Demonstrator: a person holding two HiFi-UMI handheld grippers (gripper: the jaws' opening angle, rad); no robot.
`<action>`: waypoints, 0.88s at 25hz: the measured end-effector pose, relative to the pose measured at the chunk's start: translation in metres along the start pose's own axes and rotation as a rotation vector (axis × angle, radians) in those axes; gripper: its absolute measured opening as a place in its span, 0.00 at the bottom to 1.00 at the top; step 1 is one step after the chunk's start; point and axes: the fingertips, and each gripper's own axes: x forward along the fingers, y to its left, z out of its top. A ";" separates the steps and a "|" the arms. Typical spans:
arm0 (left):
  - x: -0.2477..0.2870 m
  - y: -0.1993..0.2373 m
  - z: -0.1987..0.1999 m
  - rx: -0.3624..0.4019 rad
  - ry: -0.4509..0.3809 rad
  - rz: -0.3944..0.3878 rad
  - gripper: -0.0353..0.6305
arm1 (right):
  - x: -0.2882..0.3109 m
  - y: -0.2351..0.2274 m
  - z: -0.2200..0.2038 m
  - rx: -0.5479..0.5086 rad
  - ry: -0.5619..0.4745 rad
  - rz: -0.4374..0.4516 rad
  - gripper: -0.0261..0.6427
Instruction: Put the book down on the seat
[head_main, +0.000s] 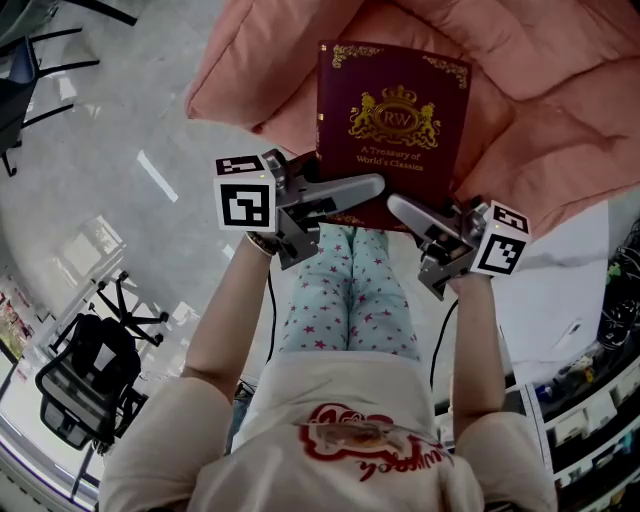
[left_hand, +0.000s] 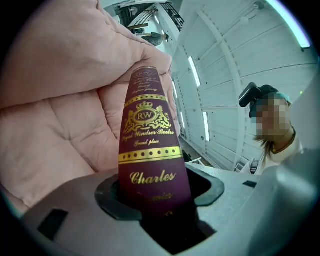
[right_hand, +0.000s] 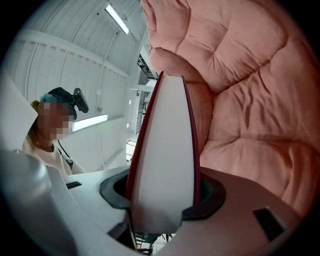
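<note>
The book (head_main: 395, 120) lies flat in the air with its maroon cover and gold crest facing up, out in front of me over the pink seat (head_main: 560, 120). I hold it by its near edge, one corner in each tool. My left tongs (head_main: 365, 190) are clenched on the near left corner, at the spine: the left gripper view shows the gold-lettered spine standing straight up between the jaws, gripped on both sides. My right tongs (head_main: 405, 212) are clenched on the near right corner, where the right gripper view shows the white page edges and the thin maroon covers pinched between the jaws. Both tools point level, away from me, towards the seat's quilted cushion, which fills the far side behind the book. I cannot tell whether the book's far edge touches the cushion or hangs just above it. Below my arms are my legs (head_main: 350, 290) in star-print trousers. A grey floor (head_main: 120, 150) lies to the left, and a black office chair (head_main: 90, 385) stands at the near left.
</note>
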 end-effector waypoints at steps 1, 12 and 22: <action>0.000 0.000 0.000 0.000 -0.001 0.001 0.41 | 0.000 0.000 0.000 -0.001 0.000 0.001 0.37; 0.000 0.007 -0.003 -0.001 -0.009 0.000 0.41 | -0.001 -0.007 -0.002 -0.006 0.002 0.001 0.37; -0.005 0.023 -0.009 -0.040 -0.015 0.042 0.41 | 0.004 -0.020 -0.010 0.043 0.023 0.022 0.37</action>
